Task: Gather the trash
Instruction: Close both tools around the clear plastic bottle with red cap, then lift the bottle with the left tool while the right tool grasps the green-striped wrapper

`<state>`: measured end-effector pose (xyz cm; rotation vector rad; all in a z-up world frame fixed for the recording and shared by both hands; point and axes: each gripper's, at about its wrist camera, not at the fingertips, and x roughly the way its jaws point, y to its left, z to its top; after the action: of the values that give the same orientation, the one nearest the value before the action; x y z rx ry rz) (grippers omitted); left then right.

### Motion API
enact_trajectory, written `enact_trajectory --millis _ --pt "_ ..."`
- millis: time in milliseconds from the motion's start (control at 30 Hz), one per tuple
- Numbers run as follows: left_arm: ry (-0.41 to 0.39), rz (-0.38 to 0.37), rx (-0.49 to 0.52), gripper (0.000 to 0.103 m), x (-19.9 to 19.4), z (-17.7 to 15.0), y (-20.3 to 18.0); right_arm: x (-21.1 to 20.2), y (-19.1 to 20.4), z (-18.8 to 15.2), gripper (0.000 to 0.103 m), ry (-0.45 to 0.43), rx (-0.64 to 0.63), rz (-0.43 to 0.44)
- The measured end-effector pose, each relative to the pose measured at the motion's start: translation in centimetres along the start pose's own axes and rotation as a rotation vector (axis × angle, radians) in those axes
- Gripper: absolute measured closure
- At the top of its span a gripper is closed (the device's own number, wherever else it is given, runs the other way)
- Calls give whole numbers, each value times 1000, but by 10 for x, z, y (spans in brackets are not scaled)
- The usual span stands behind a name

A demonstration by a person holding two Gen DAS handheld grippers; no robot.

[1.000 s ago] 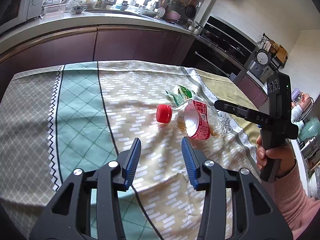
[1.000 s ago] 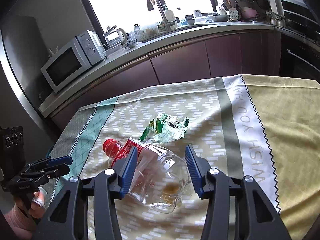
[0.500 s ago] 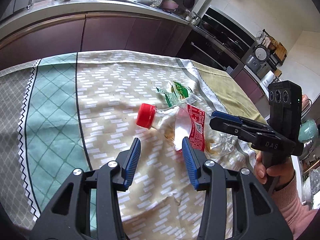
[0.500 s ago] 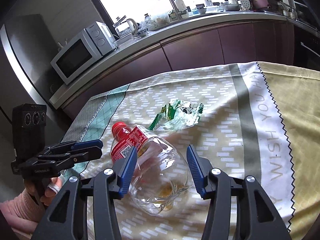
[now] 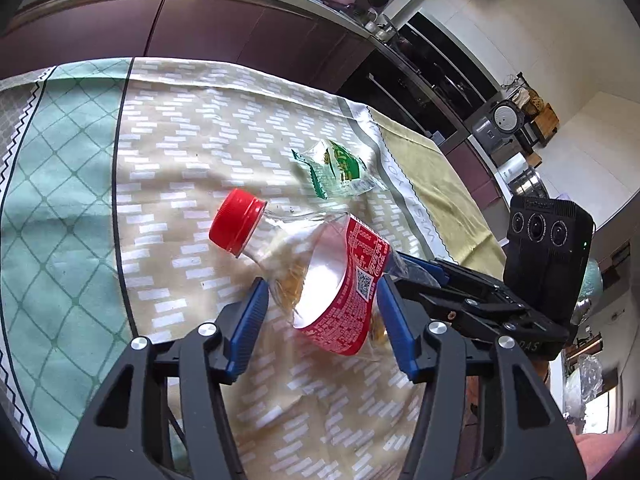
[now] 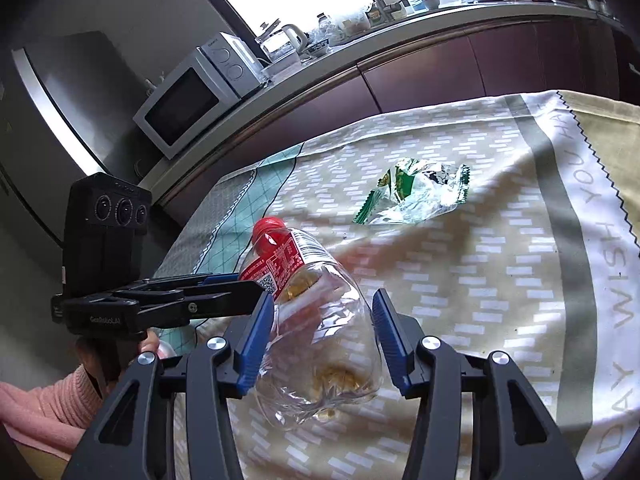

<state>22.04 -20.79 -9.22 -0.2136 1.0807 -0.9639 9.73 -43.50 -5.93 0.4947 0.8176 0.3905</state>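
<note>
A clear crumpled plastic bottle (image 5: 320, 276) is marked by a red screw cap (image 5: 237, 223) and a red label printed with white text. A green-and-white foil wrapper (image 5: 340, 168) is seen on a beige tablecloth (image 5: 192, 128) patterned with white dashes, banded with mint-green diamond lattice and grey. Blue pads (image 6: 256, 344) are carried on black gripper fingers.
</note>
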Motion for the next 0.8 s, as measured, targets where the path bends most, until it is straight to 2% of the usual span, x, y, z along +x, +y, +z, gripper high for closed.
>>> enact_trajectory --millis 100,233,300,633,800 --pt "0 -23 -29 44 2 1 6 0 -1 -3 56 9 25 68" --pt "8 -34 -57 56 5 0 9 -2 0 -1 56 4 22 67" --pt "4 -45 -81 57 6 0 11 -2 -3 -1 56 4 29 68" --pt "-19 -23 -49 58 2 -4 2 -8 -7 -2 55 -12 31 46" --pt "-36 -1 -27 58 -6 -7 -2 -20 -15 7 55 -79 46 9"
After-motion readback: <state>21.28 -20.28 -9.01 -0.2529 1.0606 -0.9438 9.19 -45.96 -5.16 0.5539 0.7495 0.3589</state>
